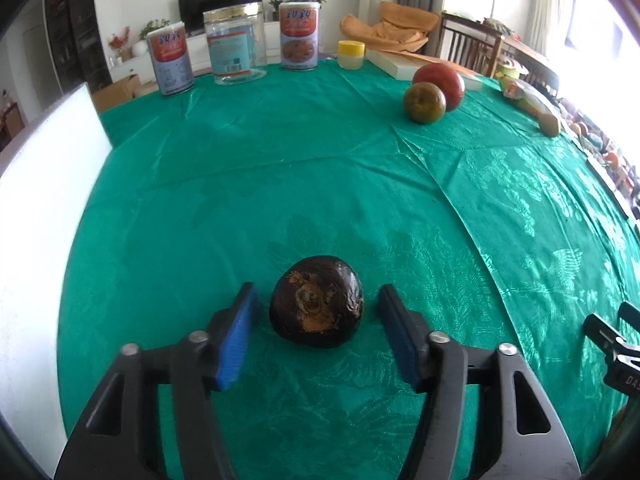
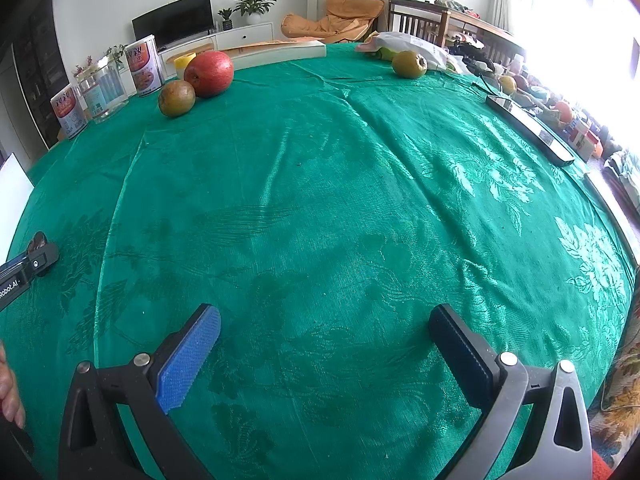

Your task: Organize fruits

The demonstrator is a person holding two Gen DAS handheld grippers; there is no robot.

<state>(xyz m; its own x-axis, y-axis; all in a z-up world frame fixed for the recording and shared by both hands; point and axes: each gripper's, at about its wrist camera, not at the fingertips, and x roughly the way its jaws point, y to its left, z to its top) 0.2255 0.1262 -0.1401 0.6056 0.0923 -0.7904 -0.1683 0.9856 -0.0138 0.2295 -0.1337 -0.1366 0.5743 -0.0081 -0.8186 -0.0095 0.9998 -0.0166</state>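
My left gripper (image 1: 316,320) is spread wide w/ the dark fruit (image 1: 317,302) sitting btwn the two blue pads, on the green cloth of the counter (image 1: 280,184). Neither pad touches it yet; small gap on each side, a bit more on the right. My right gripper (image 2: 324,356) is also spread wide, nothing btwn its fingers (image 2: 188,360), just bare cloth under it.

The dark fruit: round-ish, dark brown-purple, wrinkled skin w/ orange-tan scabby patches around a stem scar facing me. Looks like a hard-shelled thing, prob. light to medium weight, rind stiff but maybe a bit brittle or shrivelled, so I'd guess it takes a firm squeeze ok but not a crushing one. Surface has some shine, so could be slick; the ribbed pads should help. It's a dome, flatter at the base, so it shouldn't roll much. Best hold, I think: pads across the widest part, left and right flanks, low enough that it can't squirt up and out. Pads need to go fwd a little so their centres sit on the bulge, not the near curve.

Other fruit is well apart, far side of the counter: red apple (image 1: 440,80) touching a green-brown fruit (image 1: 424,102), and in the right view another green-yellow fruit (image 2: 409,65) near a bag at the far edge. Cans and a clear jar (image 1: 235,46) stand at the back left.
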